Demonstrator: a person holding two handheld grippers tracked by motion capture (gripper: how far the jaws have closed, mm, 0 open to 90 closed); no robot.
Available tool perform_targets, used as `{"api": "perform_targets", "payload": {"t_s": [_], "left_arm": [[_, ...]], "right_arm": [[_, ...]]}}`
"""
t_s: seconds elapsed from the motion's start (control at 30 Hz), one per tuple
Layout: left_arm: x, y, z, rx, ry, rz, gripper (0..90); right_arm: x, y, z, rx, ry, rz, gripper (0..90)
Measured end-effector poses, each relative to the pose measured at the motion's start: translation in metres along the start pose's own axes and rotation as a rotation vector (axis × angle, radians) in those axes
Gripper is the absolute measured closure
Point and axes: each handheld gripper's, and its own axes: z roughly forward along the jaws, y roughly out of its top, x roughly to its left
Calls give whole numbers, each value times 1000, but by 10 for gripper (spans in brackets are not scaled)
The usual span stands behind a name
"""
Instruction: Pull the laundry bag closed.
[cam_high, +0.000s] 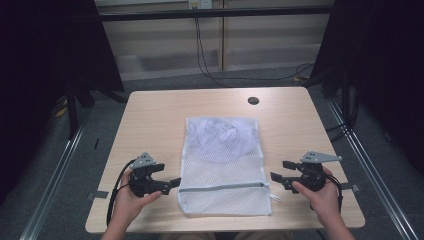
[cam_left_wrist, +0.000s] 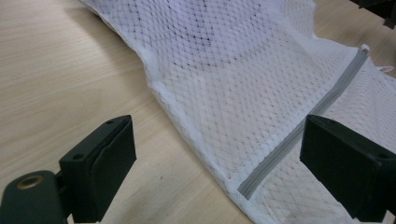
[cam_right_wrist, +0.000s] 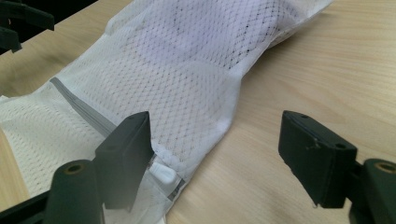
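Both grippers, left (cam_high: 172, 183) and right (cam_high: 278, 171), stand wide open and empty, flanking the mesh laundry bag (cam_high: 223, 165) lying flat mid-table (cam_high: 150, 115). Zipper (cam_high: 222, 187) appears shut; release step seemingly complete, withdrawal likely next.

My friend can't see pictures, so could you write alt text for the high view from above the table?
A white mesh laundry bag with a grey zipper lies flat on a light wooden table, something pale bundled inside its far end. A person's hands hold the left gripper and right gripper on either side of it, fingers open and holding nothing.
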Motion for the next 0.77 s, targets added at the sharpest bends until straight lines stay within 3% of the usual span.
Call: {"api": "perform_targets", "payload": {"t_s": [0.37, 0.77], "left_arm": [[3, 1, 0, 9, 74, 30, 84], [5, 0, 0, 0, 73, 20, 75]], "right_arm": [[-5, -2, -5, -12, -45, -35, 169], [-9, -3, -8, -5, -65, -43, 155]]}}
